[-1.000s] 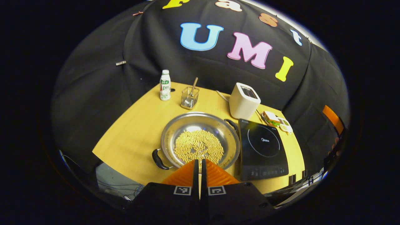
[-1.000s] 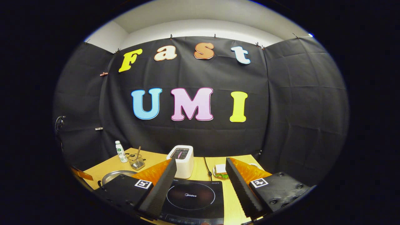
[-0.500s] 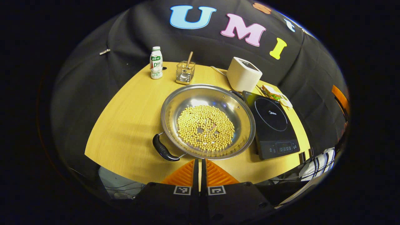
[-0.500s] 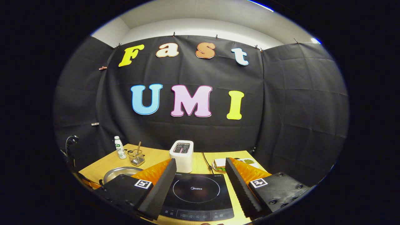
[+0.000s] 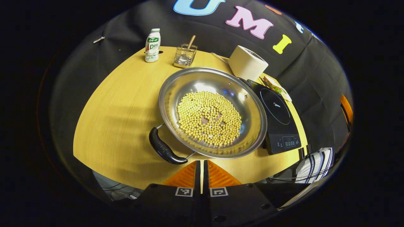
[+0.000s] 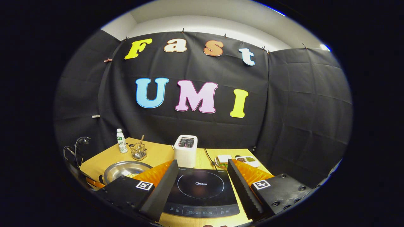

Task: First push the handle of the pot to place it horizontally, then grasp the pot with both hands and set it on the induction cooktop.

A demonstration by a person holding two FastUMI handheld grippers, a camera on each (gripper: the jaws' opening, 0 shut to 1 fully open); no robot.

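Note:
A wide steel pot (image 5: 176,91) holding yellow beans sits on the wooden table (image 5: 120,104), its near black handle (image 5: 162,148) pointing toward the table's front-left. My left gripper (image 5: 202,164) is shut and empty, hovering just short of the pot's near rim, to the right of that handle. The black induction cooktop (image 5: 277,116) lies directly right of the pot. In the right gripper view my right gripper (image 6: 202,186) stands open above the cooktop (image 6: 202,192) front, with the pot (image 6: 124,170) at lower left behind its left finger.
A white toaster (image 5: 246,64) stands behind the cooktop, with a plate of food (image 5: 274,90) to its right. A drink bottle (image 5: 152,45) and a wire holder with a wooden utensil (image 5: 185,55) sit at the table's back. Striped cloth (image 5: 315,164) shows beyond the front right edge.
The left gripper has risen and tilted down toward the pot, which now looks larger and closer. The right gripper view has lifted slightly, showing more of the cooktop and pot. Nothing on the table moved.

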